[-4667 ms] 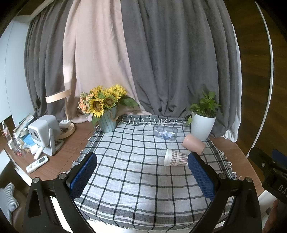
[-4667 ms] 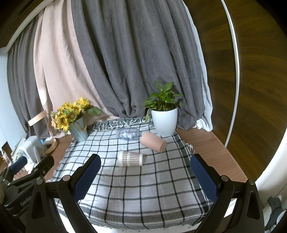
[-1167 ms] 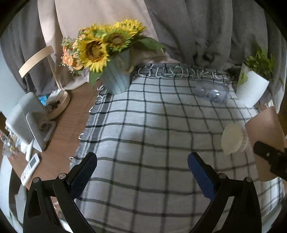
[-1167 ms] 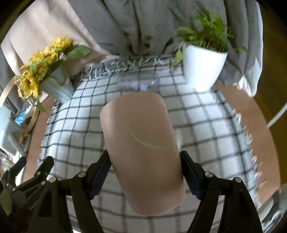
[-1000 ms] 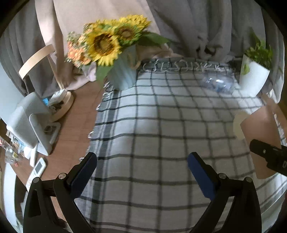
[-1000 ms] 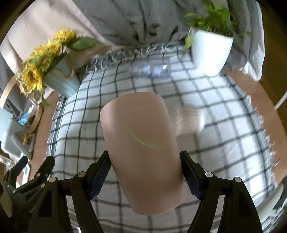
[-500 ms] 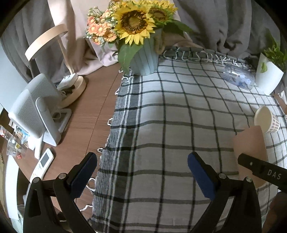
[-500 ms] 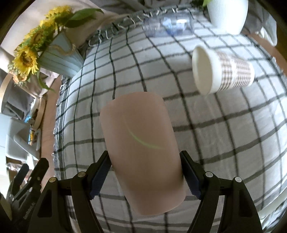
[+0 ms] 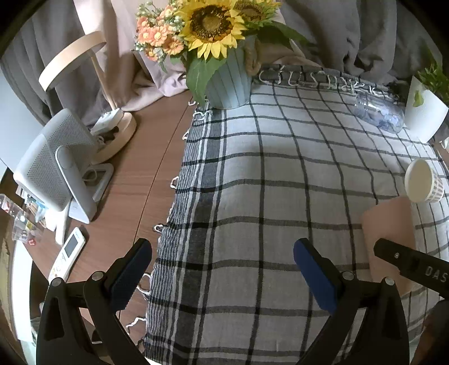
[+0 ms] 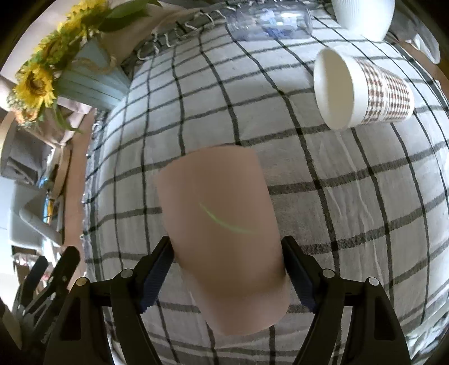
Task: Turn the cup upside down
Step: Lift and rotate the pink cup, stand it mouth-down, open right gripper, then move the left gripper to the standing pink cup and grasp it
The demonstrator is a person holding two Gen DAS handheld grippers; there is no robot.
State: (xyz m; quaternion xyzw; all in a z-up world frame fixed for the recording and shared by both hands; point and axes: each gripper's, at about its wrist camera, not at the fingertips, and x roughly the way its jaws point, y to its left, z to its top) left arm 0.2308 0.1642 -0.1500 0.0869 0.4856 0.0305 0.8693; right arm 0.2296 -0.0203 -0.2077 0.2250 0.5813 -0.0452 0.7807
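My right gripper is shut on a plain pink cup, held by its sides above the checked cloth with one end pointing away from me. The same pink cup and the right gripper's black arm show at the right edge of the left wrist view. A checked paper cup lies on its side to the far right, its open mouth facing left; it also shows in the left wrist view. My left gripper is open and empty above the cloth's left part.
A blue vase of sunflowers stands at the cloth's back left corner. A clear plastic bottle lies at the back, beside a white plant pot. A lamp, a white device and a remote sit on the wooden table at left.
My right gripper has carried the pink cup lower and closer to the cloth, tilting downward. My left gripper has drifted left and nearer; the vase looms larger.
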